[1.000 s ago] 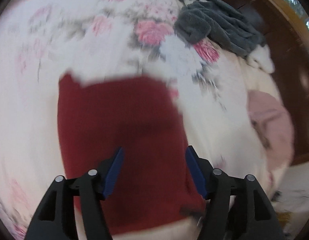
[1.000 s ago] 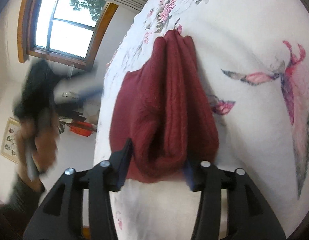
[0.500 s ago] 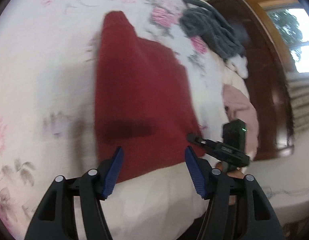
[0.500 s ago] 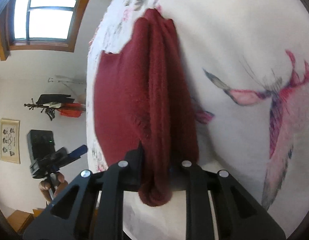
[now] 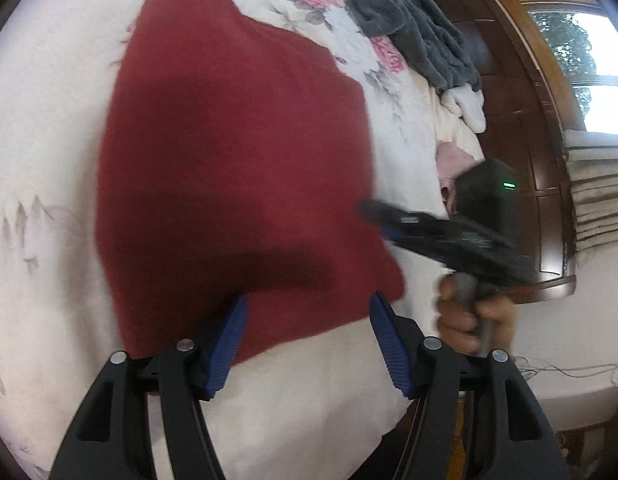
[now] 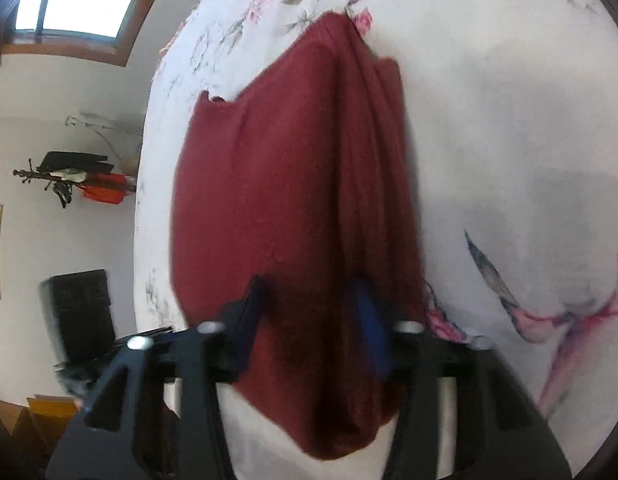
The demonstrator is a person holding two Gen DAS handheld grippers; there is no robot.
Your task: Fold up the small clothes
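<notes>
A dark red knitted garment (image 5: 237, 152) lies on the floral bedspread (image 5: 49, 160). My left gripper (image 5: 307, 300) is open, just above the garment's near edge, with nothing between its blue pads (image 5: 229, 340). In the left wrist view my right gripper (image 5: 373, 212), blurred and held by a hand (image 5: 469, 320), reaches the garment's right edge. In the right wrist view the garment (image 6: 289, 180) is bunched into long folds. Those folds run between the spread fingers of my right gripper (image 6: 307, 284), which is open. The garment's near end droops under it.
A grey fleece garment (image 5: 421, 40) and a pink one (image 5: 453, 160) lie at the bed's far side, by a dark wooden headboard (image 5: 521, 120). Past the bed edge are a window (image 6: 81, 4), a coat stand (image 6: 65, 180) and a black chair (image 6: 81, 312).
My right gripper, shut on the bunched red folds half a second ago, has spread open again. My left gripper stayed open and now views the garment from its near edge.
</notes>
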